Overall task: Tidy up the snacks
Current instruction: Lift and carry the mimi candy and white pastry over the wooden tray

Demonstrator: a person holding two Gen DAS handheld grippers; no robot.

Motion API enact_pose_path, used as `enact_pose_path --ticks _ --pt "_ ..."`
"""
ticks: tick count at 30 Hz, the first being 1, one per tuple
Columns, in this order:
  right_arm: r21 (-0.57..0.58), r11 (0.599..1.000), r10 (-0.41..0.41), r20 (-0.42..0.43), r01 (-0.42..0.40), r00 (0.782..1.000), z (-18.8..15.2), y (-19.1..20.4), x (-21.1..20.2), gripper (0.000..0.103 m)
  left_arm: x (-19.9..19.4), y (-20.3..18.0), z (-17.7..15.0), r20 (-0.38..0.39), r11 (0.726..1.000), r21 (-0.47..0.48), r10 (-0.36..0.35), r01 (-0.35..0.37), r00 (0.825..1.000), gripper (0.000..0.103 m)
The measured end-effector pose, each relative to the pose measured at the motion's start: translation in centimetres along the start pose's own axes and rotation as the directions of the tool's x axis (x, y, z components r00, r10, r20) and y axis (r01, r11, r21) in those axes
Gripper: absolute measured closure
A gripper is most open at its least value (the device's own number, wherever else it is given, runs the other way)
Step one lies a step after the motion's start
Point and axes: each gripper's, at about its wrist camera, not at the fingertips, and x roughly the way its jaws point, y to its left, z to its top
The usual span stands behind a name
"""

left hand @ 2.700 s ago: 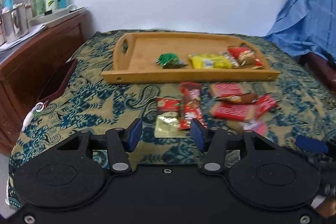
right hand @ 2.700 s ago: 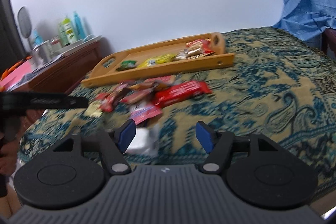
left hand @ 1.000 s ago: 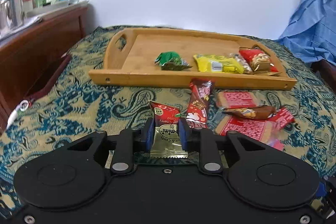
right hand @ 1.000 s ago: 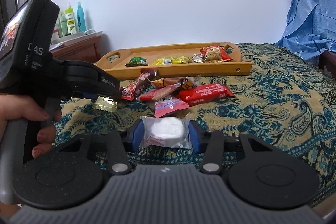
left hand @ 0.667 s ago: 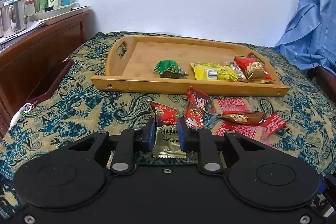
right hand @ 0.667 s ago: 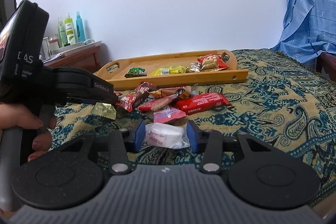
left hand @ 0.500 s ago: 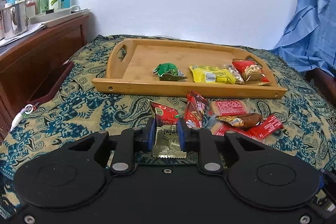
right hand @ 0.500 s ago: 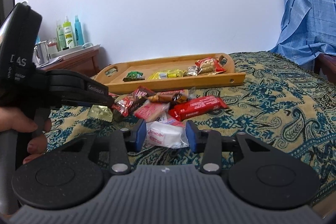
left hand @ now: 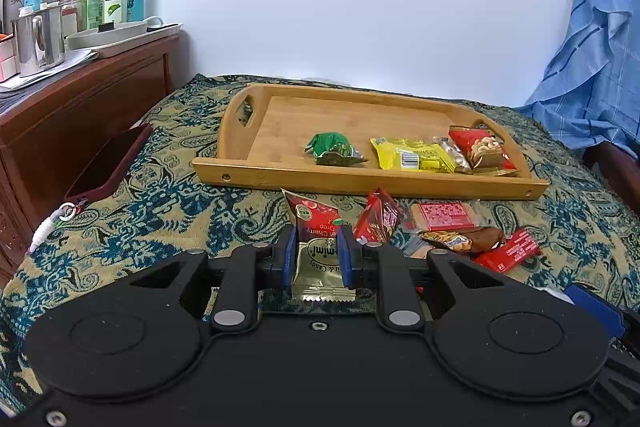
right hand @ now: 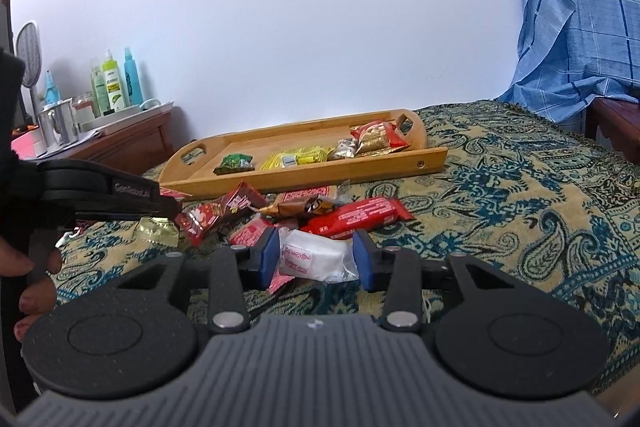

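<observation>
I had both pickups made: my left gripper [left hand: 317, 263] clamped the red-and-gold foil candy sachet [left hand: 318, 249], my right gripper [right hand: 316, 259] pinched the white clear-wrapped cake [right hand: 316, 256]. Next, I judged, carry both to the far bamboo tray [left hand: 280, 173].

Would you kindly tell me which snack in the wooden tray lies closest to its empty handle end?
The green packet: it lies apart, nearest the bare half of the wooden tray, while the yellow and red packets crowd the other end.
</observation>
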Motion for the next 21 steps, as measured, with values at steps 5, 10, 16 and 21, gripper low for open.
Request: enact_pose_path --ticks 5,10,16,21 --pt "0.015 1.000 -0.006 0.011 0.006 1.000 0.4 -0.4 0.2 0.060 -0.6 0.0 0.2 0.016 1.000 -0.007 -0.020 0.020 1.000 0.083" --pt "0.031 0.999 -0.013 0.019 0.012 1.000 0.9 -0.7 0.4 0.060 -1.4 0.3 0.7 0.040 0.999 -0.021 -0.040 0.041 0.998 0.083" --pt "0.062 0.998 -0.022 0.006 0.022 1.000 1.1 -1.3 0.9 0.060 -1.2 0.7 0.8 0.024 0.999 -0.028 -0.045 0.045 0.999 0.082" --pt "0.079 0.996 -0.029 -0.005 0.029 1.000 1.1 -1.5 1.0 0.060 0.8 1.1 0.1 -0.055 0.999 -0.042 -0.018 0.016 0.998 0.075"
